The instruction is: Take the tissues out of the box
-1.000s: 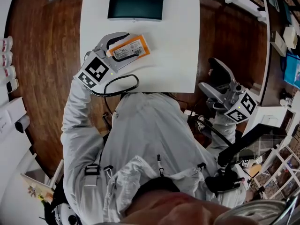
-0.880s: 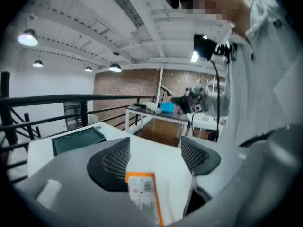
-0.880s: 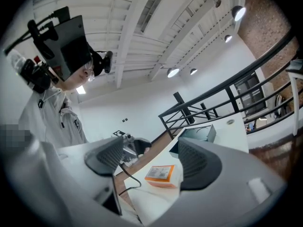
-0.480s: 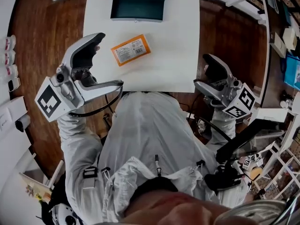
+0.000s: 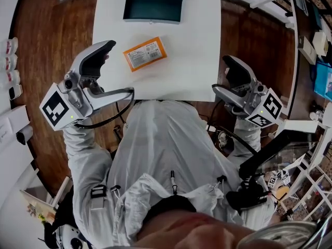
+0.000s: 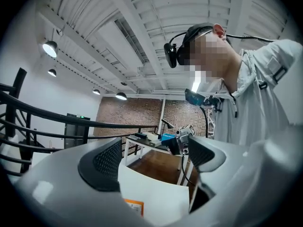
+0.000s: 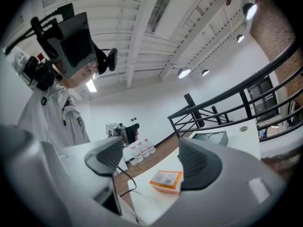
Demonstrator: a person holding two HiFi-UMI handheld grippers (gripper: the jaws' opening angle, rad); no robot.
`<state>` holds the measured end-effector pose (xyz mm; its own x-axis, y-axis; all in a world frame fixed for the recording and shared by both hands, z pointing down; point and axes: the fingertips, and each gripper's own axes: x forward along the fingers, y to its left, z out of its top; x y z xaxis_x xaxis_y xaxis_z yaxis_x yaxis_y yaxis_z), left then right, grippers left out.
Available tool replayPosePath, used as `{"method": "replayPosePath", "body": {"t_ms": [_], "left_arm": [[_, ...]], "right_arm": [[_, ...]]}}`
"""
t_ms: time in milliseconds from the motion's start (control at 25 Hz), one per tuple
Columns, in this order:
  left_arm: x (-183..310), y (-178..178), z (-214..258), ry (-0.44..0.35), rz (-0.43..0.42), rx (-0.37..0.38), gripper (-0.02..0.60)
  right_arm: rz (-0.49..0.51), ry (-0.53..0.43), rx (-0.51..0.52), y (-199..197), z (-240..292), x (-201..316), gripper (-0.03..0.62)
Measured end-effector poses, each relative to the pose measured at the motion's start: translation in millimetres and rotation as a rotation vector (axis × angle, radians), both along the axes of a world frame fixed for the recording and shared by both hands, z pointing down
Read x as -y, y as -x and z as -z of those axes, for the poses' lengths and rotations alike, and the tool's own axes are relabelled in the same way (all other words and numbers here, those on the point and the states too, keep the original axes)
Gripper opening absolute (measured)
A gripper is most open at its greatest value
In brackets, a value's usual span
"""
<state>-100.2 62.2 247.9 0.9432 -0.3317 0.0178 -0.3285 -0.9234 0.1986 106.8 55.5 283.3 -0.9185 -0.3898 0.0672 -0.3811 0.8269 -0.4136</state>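
Tissue pack: the flat orange plastic-wrapped tissue pack with a white label (image 5: 145,54) lies on the white rectangular table top (image 5: 199,45). It is outside the box and well apart from both grippers.
Box: the dark green open-topped box (image 5: 154,1) sits at the table's far edge, beyond the pack and not touching it. Its inside is dark, so I cannot tell whether anything more lies in it.
Left gripper: the left gripper (image 5: 118,69) hangs off the table's front-left corner, tilted upward. Its jaws are wide apart with nothing between them. Its own view shows only the table and a corner of the pack beyond the pads.
Right gripper: the right gripper (image 5: 224,75) is held off the front-right edge, jaws also apart and empty. Its own view shows the pack lying far off between its 2 pads.
Stage: by my reading 1 pack is already out and both grippers are free, so the work is done or nearly so.
Doing it well: if the box holds more, bring 1 gripper straight down over the open top. Pinch across the pack's short width and lift it clear of the wall before drawing it back. Set it beside the first pack, not on it.
Risk: the soft wrap could slip or crumple, and a light box might drag along.
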Motion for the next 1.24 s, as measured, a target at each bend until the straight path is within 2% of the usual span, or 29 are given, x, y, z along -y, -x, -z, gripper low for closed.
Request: {"method": "replayPosePath", "body": {"t_ms": [160,680,960,1240], "left_arm": [[0.1,0.7,-5.6,0.005,0.0,0.027,0.453],[1.3,-1.9,-4.5,0.006,-0.002,0.038,0.451],[-0.9,-14.4,-9.5,0.009,-0.012,0.061,0.451],[5.5,-19.8,-14.9,0.043,-0.028,0.052,0.45]], "right_arm": [[0.009,-0.01,-0.012,4.4,-1.0,0.5,0.363],[-0.002,-0.039,-0.031,5.0,-1.3,4.2,0.362],[0.006,-0.042,-0.035,-4.4,-1.3,3.6,0.363],[-0.017,-0.044,-0.059,-8.8,-2.4,0.5,0.362]]}}
